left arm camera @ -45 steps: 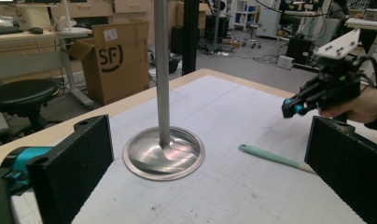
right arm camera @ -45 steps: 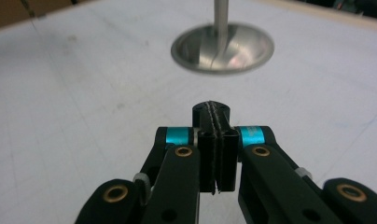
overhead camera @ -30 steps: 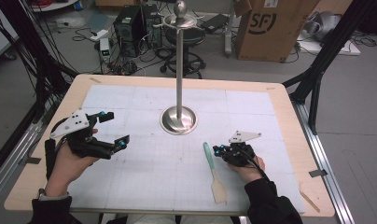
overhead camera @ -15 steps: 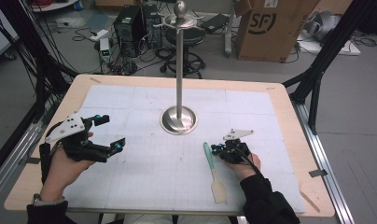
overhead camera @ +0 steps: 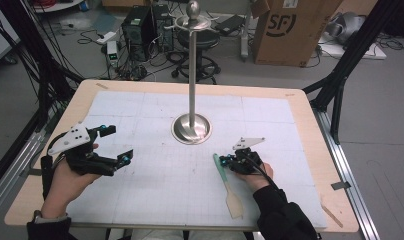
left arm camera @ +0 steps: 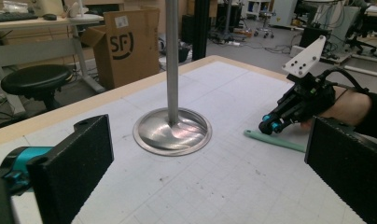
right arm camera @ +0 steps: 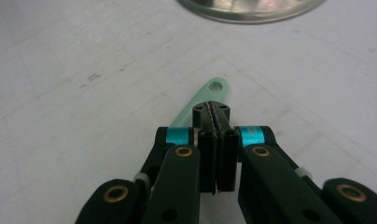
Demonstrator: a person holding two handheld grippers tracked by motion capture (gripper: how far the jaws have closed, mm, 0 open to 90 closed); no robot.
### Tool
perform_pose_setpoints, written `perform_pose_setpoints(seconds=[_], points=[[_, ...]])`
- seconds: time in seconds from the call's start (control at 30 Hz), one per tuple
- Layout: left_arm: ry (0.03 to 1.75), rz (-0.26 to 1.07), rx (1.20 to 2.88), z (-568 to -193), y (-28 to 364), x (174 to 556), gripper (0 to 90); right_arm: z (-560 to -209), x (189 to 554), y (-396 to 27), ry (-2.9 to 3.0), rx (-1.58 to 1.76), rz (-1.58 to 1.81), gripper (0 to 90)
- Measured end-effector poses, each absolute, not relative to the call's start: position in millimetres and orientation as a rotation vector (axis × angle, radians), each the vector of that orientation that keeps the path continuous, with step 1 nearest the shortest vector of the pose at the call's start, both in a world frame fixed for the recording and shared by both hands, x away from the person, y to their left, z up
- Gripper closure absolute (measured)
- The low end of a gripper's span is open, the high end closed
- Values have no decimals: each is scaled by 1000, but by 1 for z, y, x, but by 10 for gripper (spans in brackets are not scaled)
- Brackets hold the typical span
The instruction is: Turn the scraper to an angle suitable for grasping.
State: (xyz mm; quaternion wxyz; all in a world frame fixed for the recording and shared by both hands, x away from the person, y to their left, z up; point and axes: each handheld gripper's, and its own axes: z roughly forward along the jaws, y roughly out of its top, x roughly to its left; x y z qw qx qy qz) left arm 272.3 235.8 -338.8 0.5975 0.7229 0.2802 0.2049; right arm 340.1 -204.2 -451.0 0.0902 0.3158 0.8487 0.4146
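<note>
**Spatula on the mat, right jaws closed over its handle end**

We see a wooden desk (overhead camera: 310, 107) covered by a white gridded mat (overhead camera: 155, 185). A metal stand (overhead camera: 191, 128) rises from a round base near the middle of the mat, its pole upright and topped by a knob.

A spatula (overhead camera: 227, 185) lies flat on the mat, in front of the stand's base and a little to the right. Its mint-green handle points toward the base, and its pale blade points toward the near edge.

Our right gripper (overhead camera: 227, 161) sits low at the handle end of the spatula. In the right gripper view its jaws are pressed together, pads meeting, with the handle's holed tip (right arm camera: 215, 87) showing just beyond them. We cannot tell whether the jaws actually pinch the handle or merely rest above it.

Our left gripper (overhead camera: 116, 145) is held over the left part of the mat, well apart from the spatula. Its jaws stand spread wide, with nothing between them; the left gripper view looks between them toward the stand's base.

Behind the desk we see a cardboard box (overhead camera: 285, 30) and a stool (overhead camera: 202, 42).
</note>
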Motion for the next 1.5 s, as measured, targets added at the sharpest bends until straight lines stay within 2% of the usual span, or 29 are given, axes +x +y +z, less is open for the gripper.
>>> perform_pose_setpoints(seconds=[0.73, 1.13, 1.43, 1.5], points=[[651, 485, 1671, -337, 240, 269, 17, -445, 323, -145, 2780, 751, 1244, 899], [650, 486, 1675, -336, 238, 267, 17, -442, 300, -110, 2904, 592, 1200, 899], [647, 482, 1673, -336, 238, 269, 17, -438, 298, -108, 2898, 544, 1216, 895], [644, 480, 1675, -336, 237, 270, 17, -432, 298, -113, 2862, 555, 1270, 847]])
